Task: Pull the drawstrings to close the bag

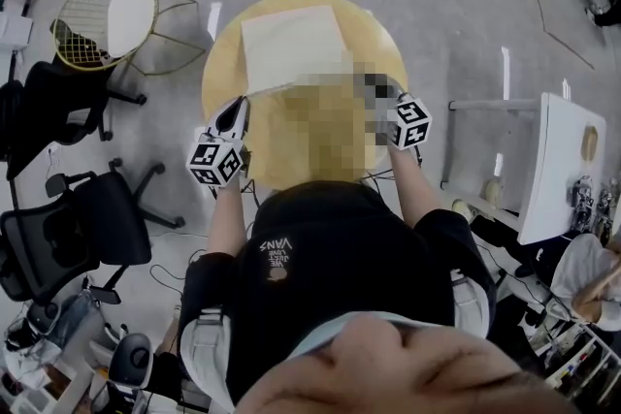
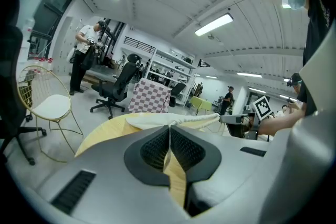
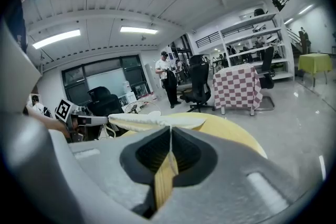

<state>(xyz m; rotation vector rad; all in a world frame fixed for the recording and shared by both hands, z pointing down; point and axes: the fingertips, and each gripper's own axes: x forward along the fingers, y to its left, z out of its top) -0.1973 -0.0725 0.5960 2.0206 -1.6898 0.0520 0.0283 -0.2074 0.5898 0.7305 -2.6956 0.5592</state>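
Observation:
A cream drawstring bag [image 1: 291, 44] lies on the round wooden table [image 1: 218, 78], its mouth toward the person. My left gripper [image 1: 236, 111] is at the mouth's left end and my right gripper [image 1: 381, 92] at its right end, partly under a mosaic patch. In the left gripper view the jaws [image 2: 169, 126] are pressed together where the gathered cream mouth [image 2: 178, 119] meets their tips. The right gripper view shows the same: shut jaws [image 3: 170, 127] at the bunched mouth [image 3: 152, 122], which stretches across to the other gripper [image 3: 86, 120]. The string itself is too thin to make out.
A gold wire chair with a white seat [image 1: 107, 19] stands left of the table. Black office chairs [image 1: 97, 218] are at the near left. A white desk [image 1: 563, 160] is on the right. A checkered board [image 2: 151, 97] and standing people are farther off.

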